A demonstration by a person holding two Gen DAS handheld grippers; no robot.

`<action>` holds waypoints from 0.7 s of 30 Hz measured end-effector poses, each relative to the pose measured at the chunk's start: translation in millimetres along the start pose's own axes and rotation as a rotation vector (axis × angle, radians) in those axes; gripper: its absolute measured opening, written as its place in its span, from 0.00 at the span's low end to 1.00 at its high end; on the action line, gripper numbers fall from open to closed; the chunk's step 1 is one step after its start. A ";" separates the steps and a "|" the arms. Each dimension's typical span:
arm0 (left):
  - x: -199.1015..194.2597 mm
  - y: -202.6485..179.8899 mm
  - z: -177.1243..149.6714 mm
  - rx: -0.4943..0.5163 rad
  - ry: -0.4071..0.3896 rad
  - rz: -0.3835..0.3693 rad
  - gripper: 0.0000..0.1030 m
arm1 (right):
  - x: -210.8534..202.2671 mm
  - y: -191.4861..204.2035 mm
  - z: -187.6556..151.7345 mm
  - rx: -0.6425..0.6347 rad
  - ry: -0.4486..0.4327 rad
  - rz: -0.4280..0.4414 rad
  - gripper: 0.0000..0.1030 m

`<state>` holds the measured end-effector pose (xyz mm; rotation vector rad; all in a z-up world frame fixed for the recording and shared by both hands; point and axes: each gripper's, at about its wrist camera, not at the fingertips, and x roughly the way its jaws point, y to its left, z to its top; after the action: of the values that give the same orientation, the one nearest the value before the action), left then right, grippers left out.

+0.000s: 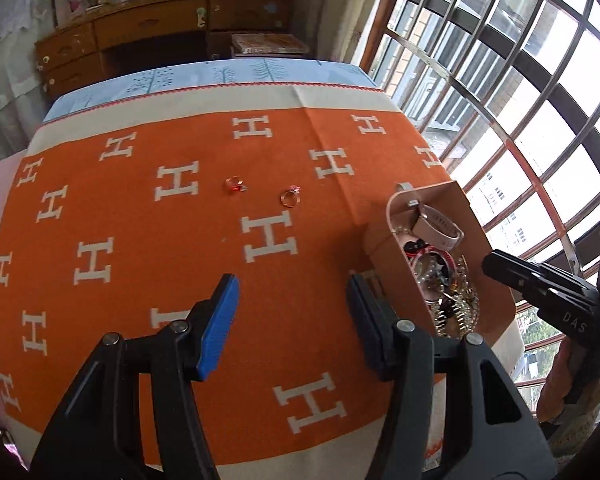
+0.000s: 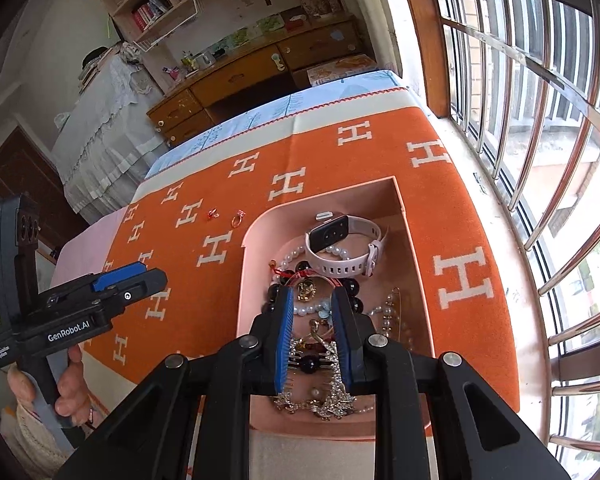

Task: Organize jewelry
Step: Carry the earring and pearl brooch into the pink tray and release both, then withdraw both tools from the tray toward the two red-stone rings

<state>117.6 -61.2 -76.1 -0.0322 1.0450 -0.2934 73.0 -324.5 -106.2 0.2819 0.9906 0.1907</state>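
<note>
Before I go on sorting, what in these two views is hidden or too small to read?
- Two small rings on the orange cloth: too small in both views to tell stones.
- Pink box contents: near wall hides most in left view.
- Right gripper fingers cover the tangled jewelry; a grip is unclear.

We see bright daylight pouring in through the barred window [image 1: 512,92] on the right of both views, where the panes blow out to near white, while the orange blanket [image 1: 148,272] is lit evenly with only soft, faint shadows. Both fisheye views bend straight lines strongly toward the edges, and the corners fall off into black. The far wooden desk [image 2: 236,80] looks dimmer and slightly soft, and the black gripper arms at the bottom of each view stay dark with little detail.
</note>
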 end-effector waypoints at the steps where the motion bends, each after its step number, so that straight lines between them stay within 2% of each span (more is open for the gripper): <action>1: -1.8 7.0 0.2 -0.011 -0.005 0.011 0.51 | 0.7 4.0 1.8 -0.011 -0.001 0.001 0.19; 8: -7.6 29.6 8.1 -0.005 -0.045 0.100 0.51 | 11.3 43.7 27.5 -0.094 0.005 0.019 0.20; 11: -6.5 32.0 16.5 0.023 -0.059 0.129 0.51 | 20.8 59.5 47.1 -0.088 0.016 0.053 0.29; 13: -4.3 33.3 23.9 0.037 -0.070 0.151 0.51 | 29.0 69.7 62.3 -0.072 0.020 0.083 0.30; 18: 3.6 42.5 46.3 0.060 -0.084 0.184 0.51 | 67.2 87.7 96.9 -0.010 0.093 0.114 0.30; 21: 11.5 49.0 56.4 0.061 -0.077 0.194 0.51 | 100.6 93.6 109.1 0.030 0.153 0.089 0.30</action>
<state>182.3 -23.4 -65.4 0.1114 0.9542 -0.1463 216.1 -223.2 -99.9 0.3425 1.1342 0.2816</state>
